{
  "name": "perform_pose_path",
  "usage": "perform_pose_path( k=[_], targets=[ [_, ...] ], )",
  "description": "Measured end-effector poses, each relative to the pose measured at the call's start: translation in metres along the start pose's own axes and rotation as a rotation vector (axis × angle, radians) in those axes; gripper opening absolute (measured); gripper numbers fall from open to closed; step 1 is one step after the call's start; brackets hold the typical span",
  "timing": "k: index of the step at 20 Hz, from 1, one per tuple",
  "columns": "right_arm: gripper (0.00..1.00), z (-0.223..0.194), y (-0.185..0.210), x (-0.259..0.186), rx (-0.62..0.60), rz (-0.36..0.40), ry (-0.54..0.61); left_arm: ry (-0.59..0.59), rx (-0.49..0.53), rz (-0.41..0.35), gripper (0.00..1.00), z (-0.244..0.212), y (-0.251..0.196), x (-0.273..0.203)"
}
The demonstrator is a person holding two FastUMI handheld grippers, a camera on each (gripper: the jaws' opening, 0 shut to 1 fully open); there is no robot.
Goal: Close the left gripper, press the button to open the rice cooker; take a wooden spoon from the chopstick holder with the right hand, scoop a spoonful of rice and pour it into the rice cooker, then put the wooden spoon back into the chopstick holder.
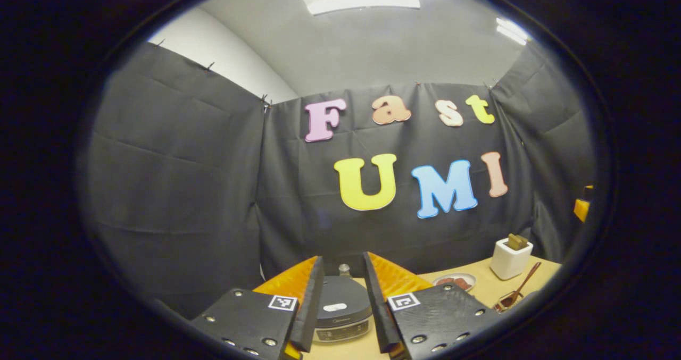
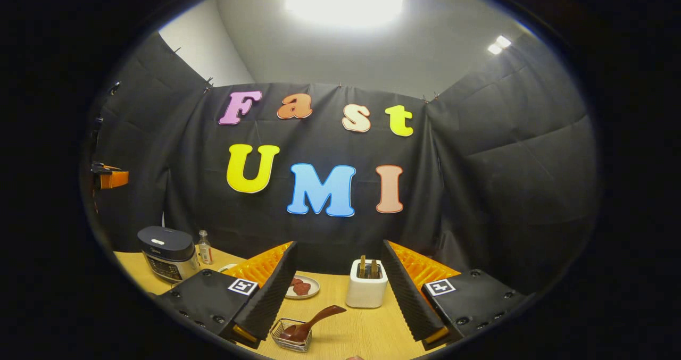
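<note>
The task stands at its very start, judging by how things lie. In the left gripper view the left tool point(image 1: 343, 301) hangs with its fingers spread apart, released, framing the rice cooker point(image 1: 342, 309) at 6 o'clock; the cooker's lid is down, so the button press is not yet done and the tool has yet to clench for it. A small bottle point(image 1: 345, 269) stands just behind the cooker.

In the right gripper view the right tool point(image 2: 338, 291) is also released, grasping nothing. Between its fingers, at 6 o'clock, sits the white chopstick holder point(image 2: 366, 291) with wooden handles poking from its top. Nearer the camera, a wooden spoon point(image 2: 311, 323) rests with its bowl in a small wire basket point(image 2: 290, 334) on the surface point(image 2: 362, 333). A plate point(image 2: 302, 287) with dark reddish pieces lies toward 7 o'clock, and the closed cooker stands well off at 8 o'clock.

Whether rice is in the basket I cannot tell. All steps remain: pressing, taking a spoon, scooping, pouring, returning.
</note>
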State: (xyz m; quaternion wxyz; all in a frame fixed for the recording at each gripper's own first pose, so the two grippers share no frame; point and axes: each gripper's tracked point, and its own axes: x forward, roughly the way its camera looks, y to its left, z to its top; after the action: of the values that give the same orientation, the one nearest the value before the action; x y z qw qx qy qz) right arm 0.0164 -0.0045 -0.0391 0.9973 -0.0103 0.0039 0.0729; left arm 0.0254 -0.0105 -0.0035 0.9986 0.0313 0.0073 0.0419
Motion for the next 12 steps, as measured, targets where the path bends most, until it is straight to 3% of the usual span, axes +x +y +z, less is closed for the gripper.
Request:
perform_pose_path(
  k=[5,7,8,12],
  targets=[
    [0.96,0.007,0.015,0.008,-0.007,-0.028,-0.013,-0.005,-0.017,-0.027,0.22,-0.011,0.013,0.029],
    [0.96,0.01,0.019,0.012,-0.012,-0.04,-0.02,-0.003,-0.014,-0.02,0.17,-0.018,0.023,0.042],
    [0.96,0.011,0.02,0.014,-0.018,-0.046,-0.02,0.002,-0.011,-0.014,0.03,-0.023,0.03,0.049],
    [0.98,0.009,0.025,0.023,-0.025,-0.07,-0.011,0.021,-0.025,-0.044,0.01,-0.043,0.026,0.072]
  ],
)
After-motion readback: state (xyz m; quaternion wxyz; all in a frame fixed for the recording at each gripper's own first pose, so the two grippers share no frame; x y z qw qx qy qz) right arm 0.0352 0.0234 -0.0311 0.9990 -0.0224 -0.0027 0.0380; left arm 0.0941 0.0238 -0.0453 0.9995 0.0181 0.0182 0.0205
